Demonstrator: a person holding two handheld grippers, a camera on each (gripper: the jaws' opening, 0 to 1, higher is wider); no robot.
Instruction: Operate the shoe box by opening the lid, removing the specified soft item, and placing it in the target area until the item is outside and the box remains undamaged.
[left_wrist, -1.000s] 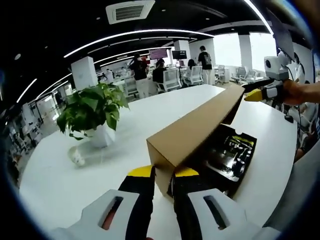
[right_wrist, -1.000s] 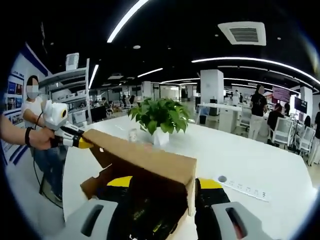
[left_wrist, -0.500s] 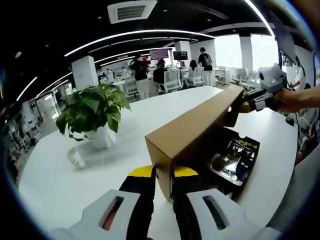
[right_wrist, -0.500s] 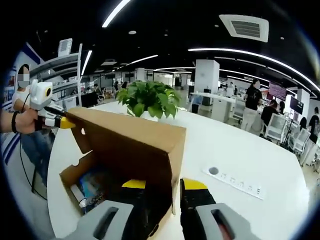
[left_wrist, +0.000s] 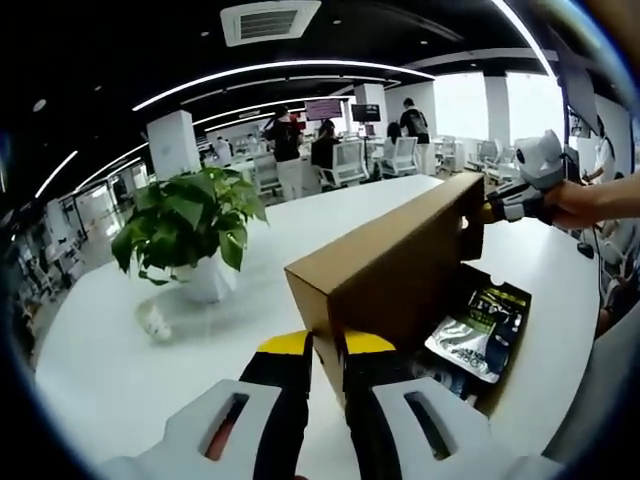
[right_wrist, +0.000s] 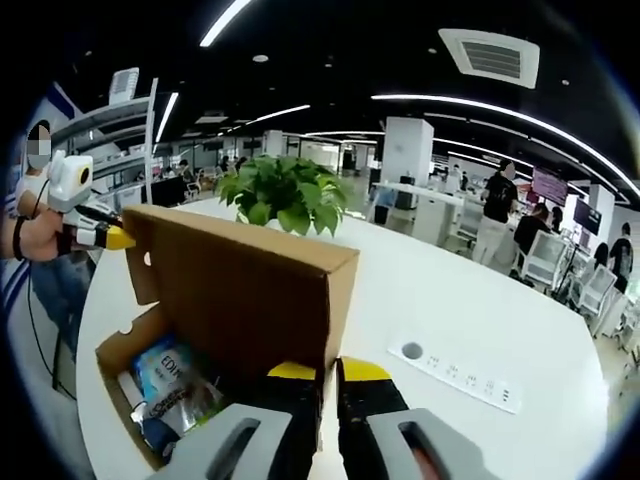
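Lid (left_wrist: 385, 275) is pinched upright at both corners by left tongs (left_wrist: 322, 352) and right tongs (right_wrist: 326, 375); tipped much further, the cardboard hinge could get torn.

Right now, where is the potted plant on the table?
In the left gripper view the potted plant stands on the white table, left of the raised cardboard lid.

The left tongs (left_wrist: 323, 352) and right tongs (right_wrist: 328, 377) share black, yellow-tipped jaws on white housings.

both grippers, left gripper (left_wrist: 322, 345) and right gripper (right_wrist: 327, 371), jaws nearly closed, pinching opposite lid (left_wrist: 385, 268) corners
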